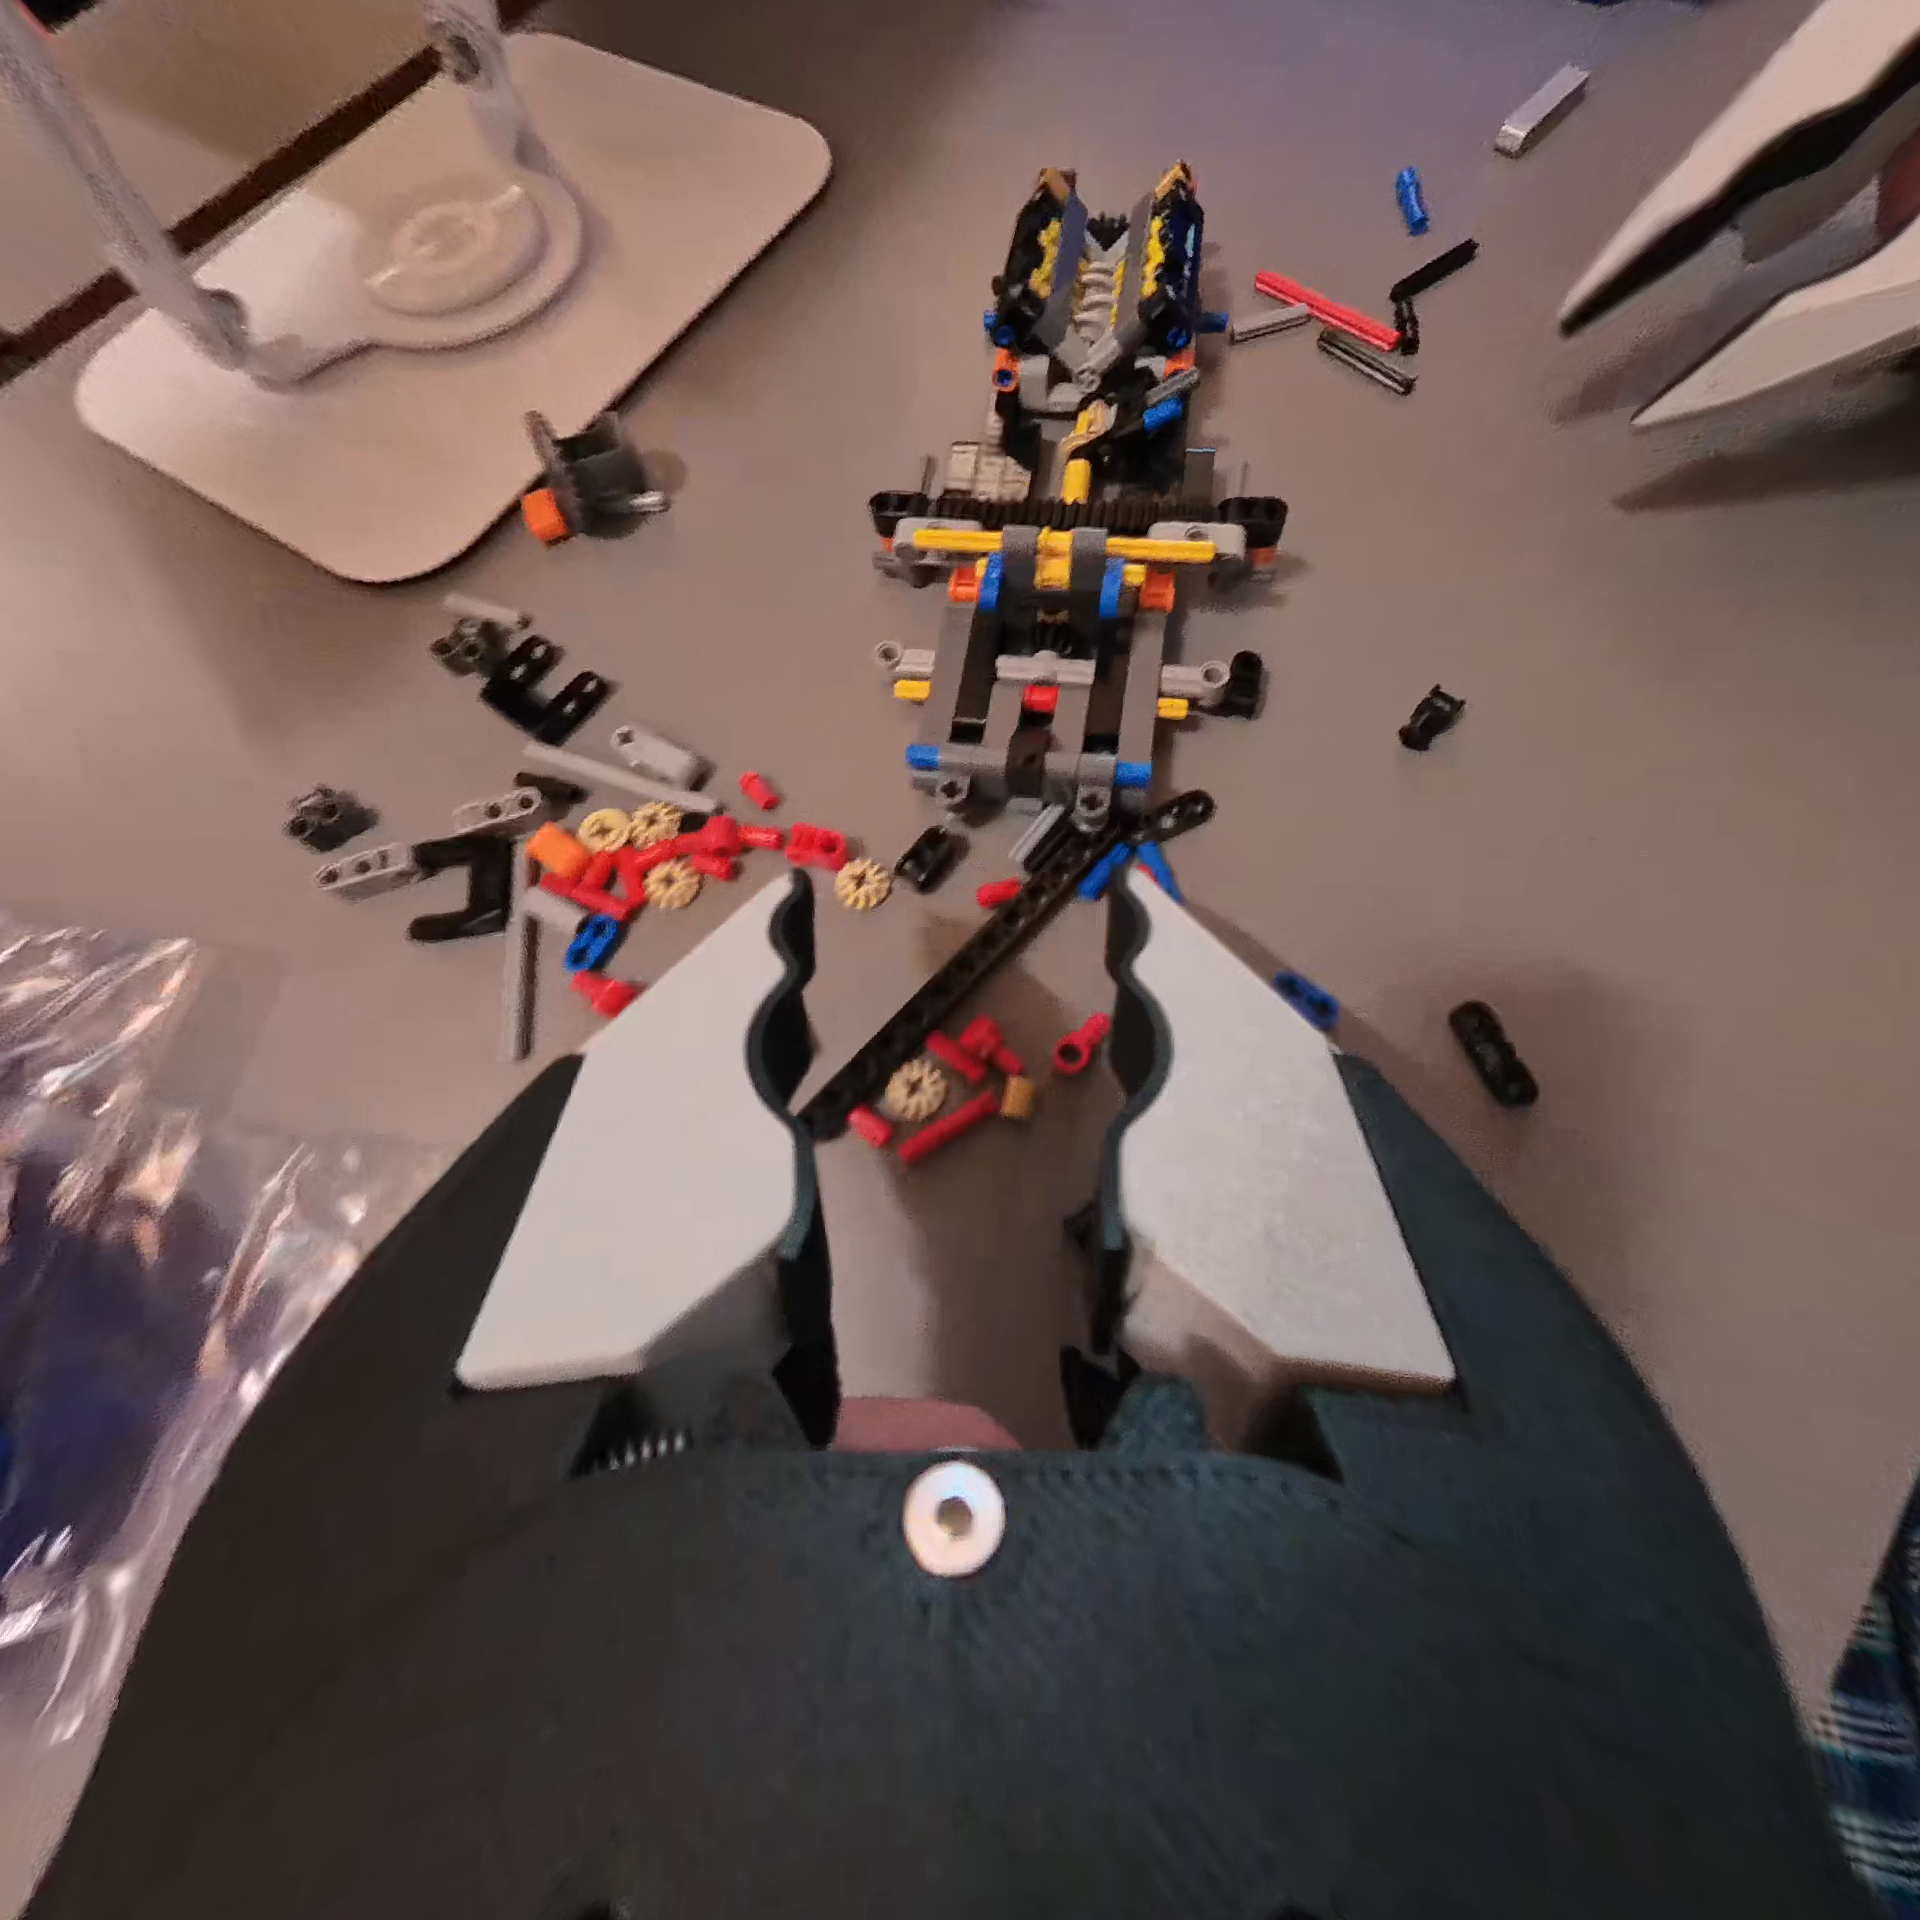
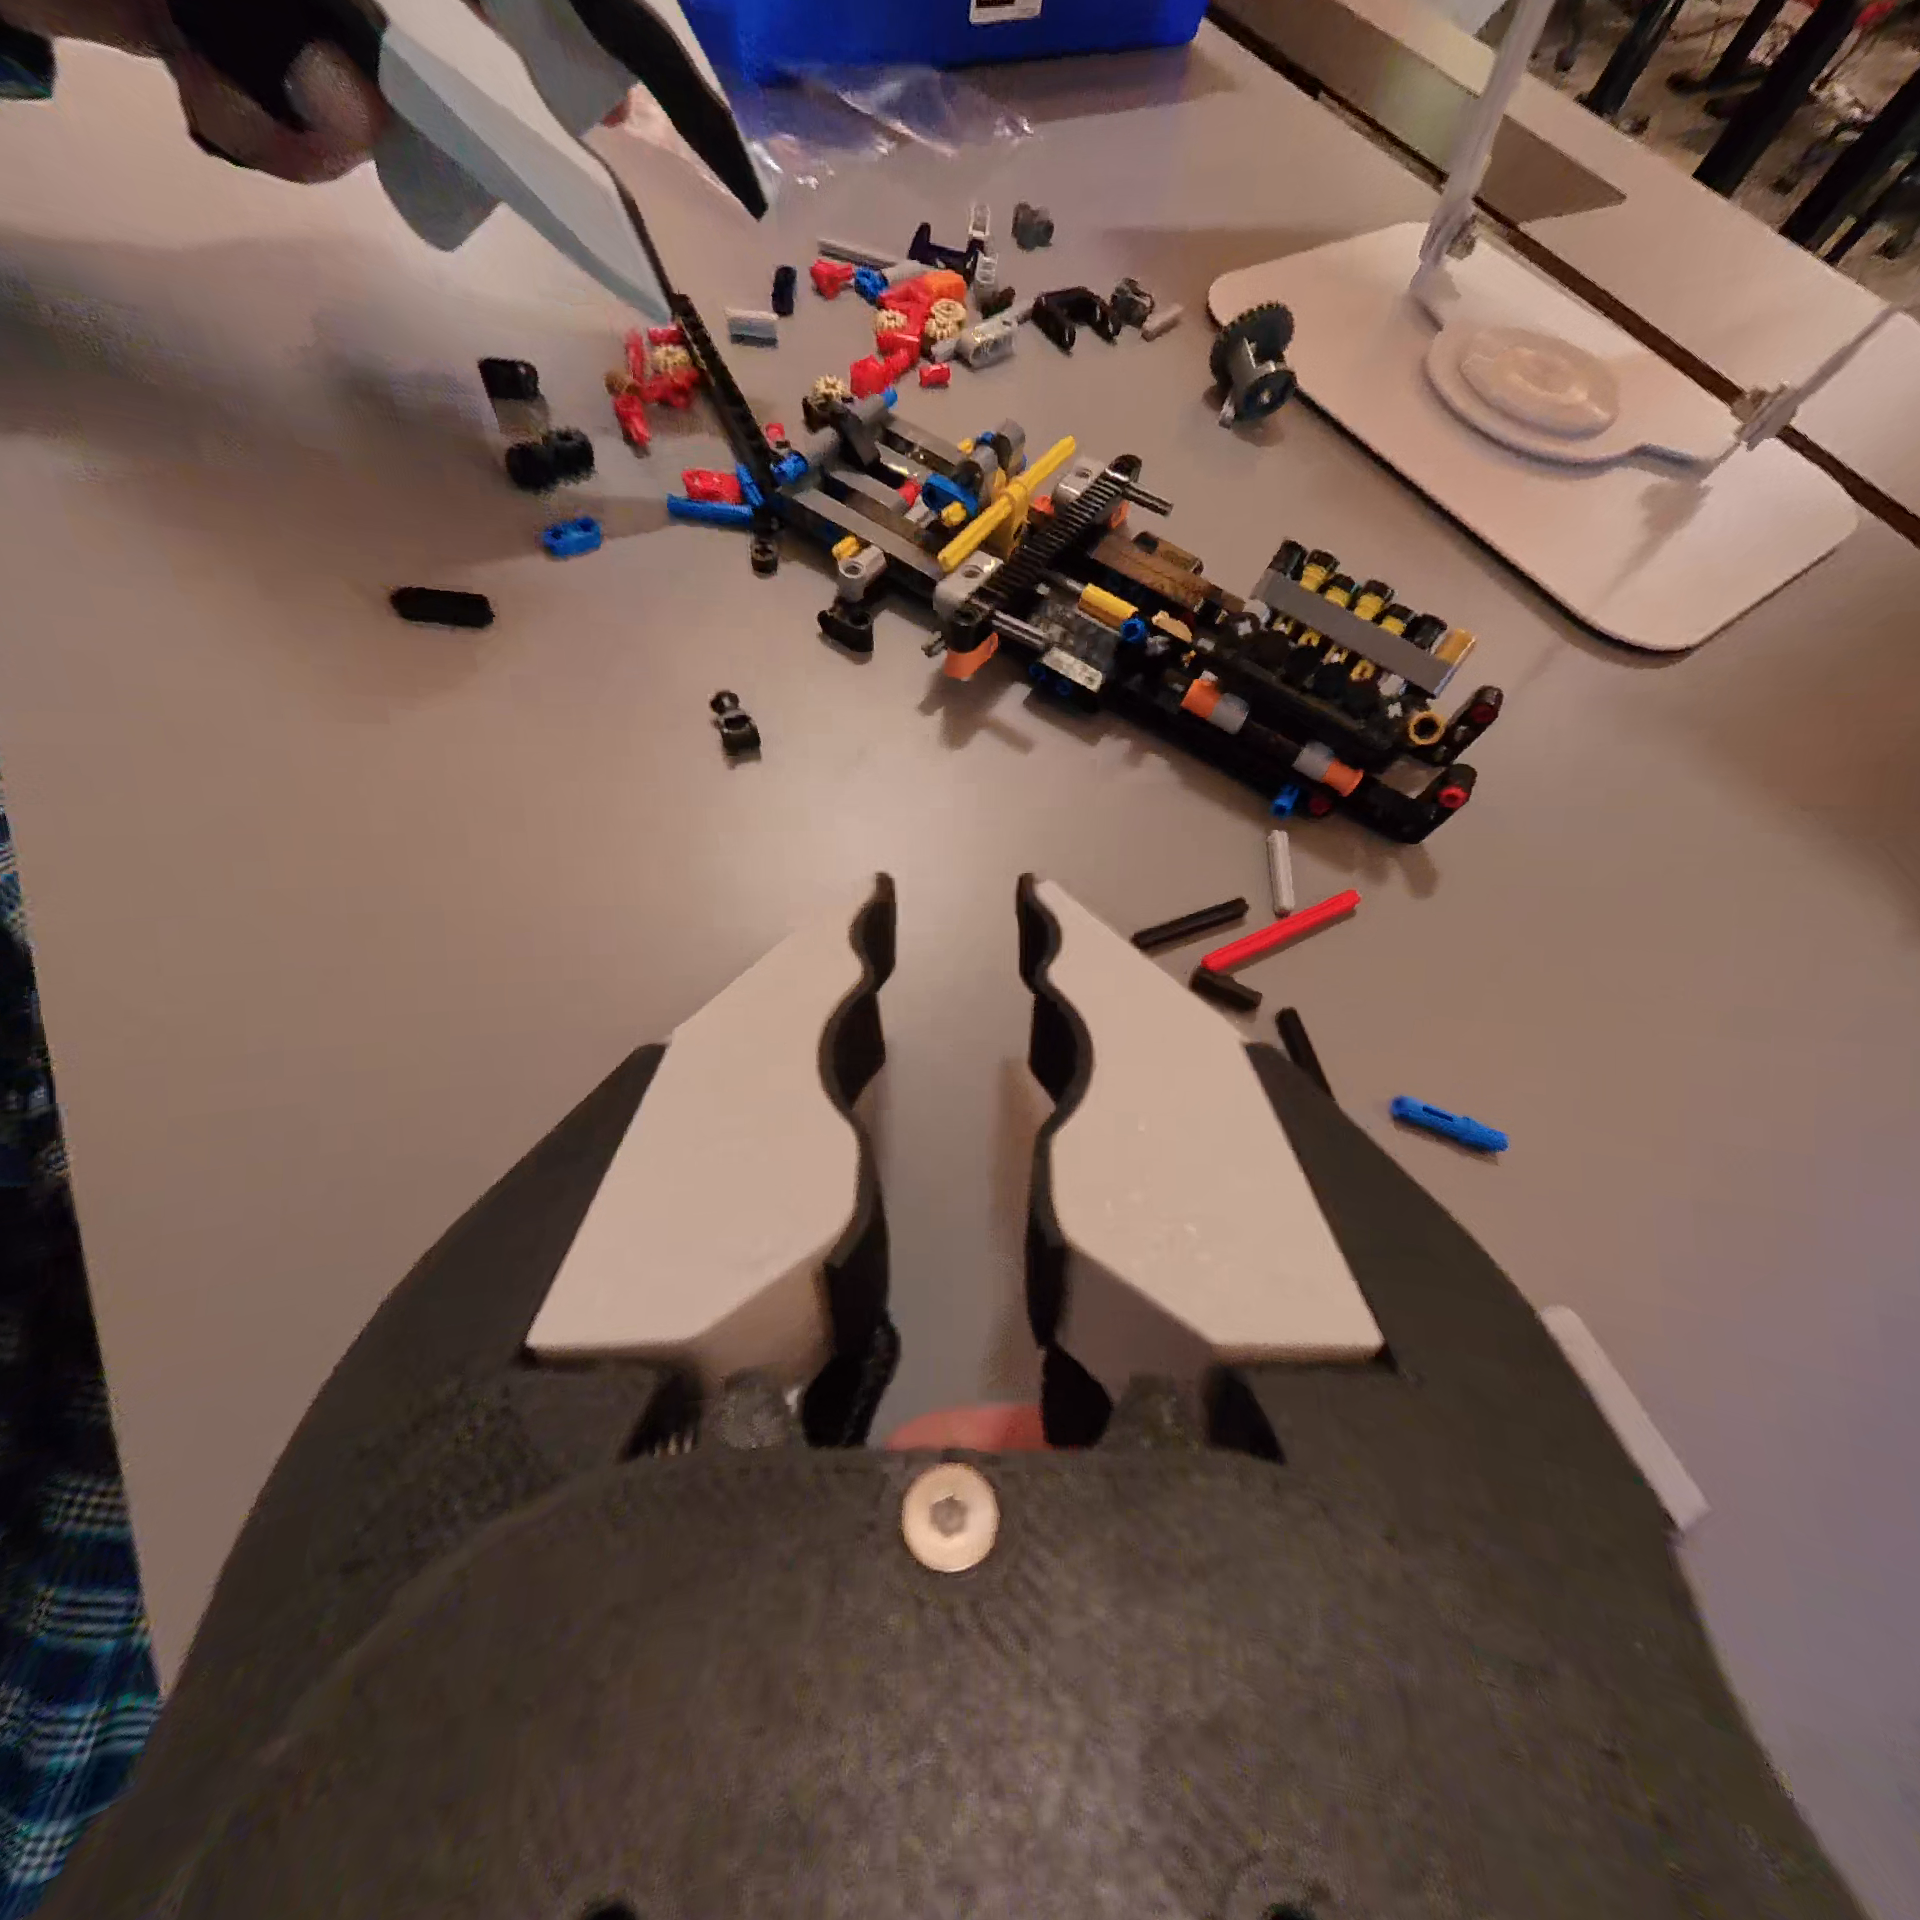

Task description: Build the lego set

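Nearest in the left wrist view, the left gripper (image 1: 961,899) has its fingers spread wide over loose red pins and tan gears (image 1: 914,1088). A long black beam (image 1: 997,956) runs diagonally between them, its near end touching the left finger; whether it is gripped I cannot tell. Beyond it the lego chassis (image 1: 1075,540) lies on the grey table (image 1: 1558,831), its long axis running near to far, engine block at the far end. The right gripper (image 2: 954,883) hovers with its fingers narrowly apart and empty, near a red axle (image 2: 1280,930). Far right stands a white stand base (image 2: 1558,499). No writing can be read.
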The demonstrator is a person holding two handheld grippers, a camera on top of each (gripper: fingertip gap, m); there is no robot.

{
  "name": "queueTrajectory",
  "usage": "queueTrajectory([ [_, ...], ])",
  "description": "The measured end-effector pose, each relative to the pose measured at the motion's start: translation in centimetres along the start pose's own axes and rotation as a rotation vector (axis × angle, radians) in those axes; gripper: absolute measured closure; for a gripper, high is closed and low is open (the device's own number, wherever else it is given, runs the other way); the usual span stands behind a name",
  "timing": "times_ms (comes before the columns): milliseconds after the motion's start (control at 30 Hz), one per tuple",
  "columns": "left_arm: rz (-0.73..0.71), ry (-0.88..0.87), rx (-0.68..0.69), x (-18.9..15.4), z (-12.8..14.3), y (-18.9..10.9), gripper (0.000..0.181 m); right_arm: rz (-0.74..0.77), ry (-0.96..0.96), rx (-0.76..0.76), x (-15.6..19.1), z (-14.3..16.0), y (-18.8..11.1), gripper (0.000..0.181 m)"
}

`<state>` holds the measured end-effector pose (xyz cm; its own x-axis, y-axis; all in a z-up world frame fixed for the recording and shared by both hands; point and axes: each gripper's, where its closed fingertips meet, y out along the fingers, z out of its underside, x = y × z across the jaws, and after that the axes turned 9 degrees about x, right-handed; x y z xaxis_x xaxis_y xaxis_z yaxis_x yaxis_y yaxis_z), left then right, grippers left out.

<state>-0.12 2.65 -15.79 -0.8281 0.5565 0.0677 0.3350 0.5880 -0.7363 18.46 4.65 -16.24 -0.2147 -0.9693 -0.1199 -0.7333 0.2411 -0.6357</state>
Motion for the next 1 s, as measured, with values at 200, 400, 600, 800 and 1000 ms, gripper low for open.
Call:
queueTrajectory([
  [200, -0.017, 0.046, 0.002, -1.1, 2.0, -1.5, 0.169, 0.022, -0.053, -0.014, 1.9, -2.1, 0.1, 0.181],
  [400, 0.028, 0.152, -0.007, -4.1, 2.2, -1.8, 0.168, -0.006, -0.033, 0.034, 4.3, -2.2, 1.5, 0.159],
  [600, 0.05, 0.153, -0.03, -5.7, 2.5, -1.6, 0.161, -0.007, -0.058, 0.075, 5.6, -2.2, 3.0, 0.155],
  [800, 0.058, 0.126, -0.073, -5.0, 1.5, -1.6, 0.159, -0.027, -0.06, 0.146, 5.3, -1.9, 5.1, 0.155],
  [1000, 0.055, 0.136, -0.061, -5.0, 1.9, -1.2, 0.157, -0.057, -0.086, 0.182, 5.5, -2.0, 6.0, 0.171],
])
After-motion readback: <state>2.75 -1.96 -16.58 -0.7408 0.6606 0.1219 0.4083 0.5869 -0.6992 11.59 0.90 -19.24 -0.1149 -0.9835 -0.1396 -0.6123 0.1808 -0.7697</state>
